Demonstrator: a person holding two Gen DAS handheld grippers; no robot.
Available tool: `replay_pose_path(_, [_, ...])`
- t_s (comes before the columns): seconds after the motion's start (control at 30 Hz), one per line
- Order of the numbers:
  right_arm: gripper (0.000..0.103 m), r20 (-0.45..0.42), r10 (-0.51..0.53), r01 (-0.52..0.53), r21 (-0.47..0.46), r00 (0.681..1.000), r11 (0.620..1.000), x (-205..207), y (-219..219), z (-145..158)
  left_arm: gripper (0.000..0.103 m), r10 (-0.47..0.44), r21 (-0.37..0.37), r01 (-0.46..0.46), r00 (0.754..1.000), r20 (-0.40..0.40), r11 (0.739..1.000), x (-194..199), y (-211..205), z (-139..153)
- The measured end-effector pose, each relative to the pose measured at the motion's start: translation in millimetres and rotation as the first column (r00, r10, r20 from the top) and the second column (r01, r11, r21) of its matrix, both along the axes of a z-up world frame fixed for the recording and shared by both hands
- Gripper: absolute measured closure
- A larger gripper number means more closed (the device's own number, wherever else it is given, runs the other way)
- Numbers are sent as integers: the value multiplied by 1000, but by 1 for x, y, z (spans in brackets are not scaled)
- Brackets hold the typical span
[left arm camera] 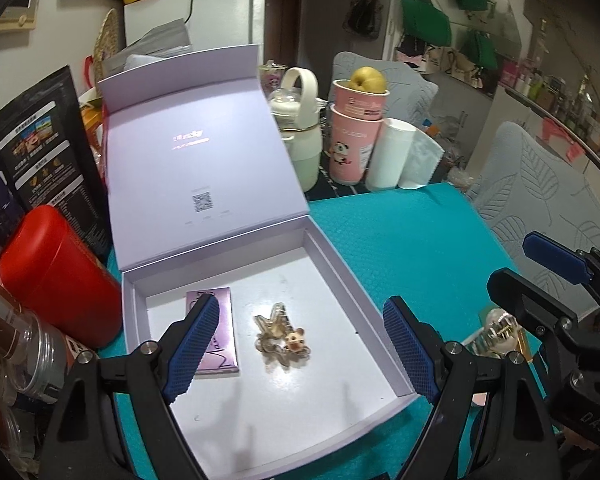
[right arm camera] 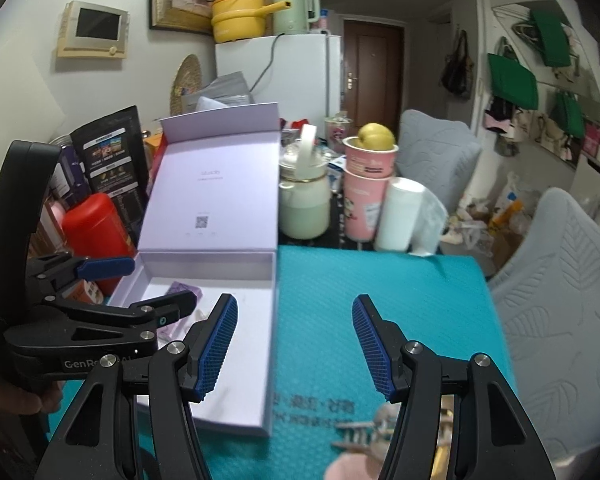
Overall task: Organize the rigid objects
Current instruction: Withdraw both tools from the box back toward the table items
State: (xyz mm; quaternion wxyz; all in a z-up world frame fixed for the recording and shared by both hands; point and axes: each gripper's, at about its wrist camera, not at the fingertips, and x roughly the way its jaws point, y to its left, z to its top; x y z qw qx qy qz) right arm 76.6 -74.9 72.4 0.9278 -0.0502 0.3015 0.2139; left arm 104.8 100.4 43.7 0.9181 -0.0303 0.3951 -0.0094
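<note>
While both grippers' jaws gape wide, a red canister [left arm camera: 56,276] flanks the lilac box [left arm camera: 340,268] holding a hair clip [left arm camera: 282,340].

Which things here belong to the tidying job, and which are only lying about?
Belonging to the job:
- open lilac box
- small purple card inside it
- bear hair clip inside it
- small items on the teal mat, beside the box

Only lying about:
- red canister
- pink cups with a pear
- white kettle
- paper roll

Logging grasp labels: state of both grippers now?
Left gripper: open, empty, above the open lilac cardboard box.
Right gripper: open, empty, over the teal textured mat.
</note>
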Motion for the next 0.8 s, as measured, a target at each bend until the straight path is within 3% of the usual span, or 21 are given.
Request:
replay_pose_path(0.33, [43,-20,-121,121,7,992,993,-26,-48,-5,19,-106,4,106,994,10,994,-13,-45,-2])
replay_pose_path(0.8, [39,-45,-255,256,12,966,967,-67,-104,-18,19,-259,-20,259,966,9,966,-30,-99,-14])
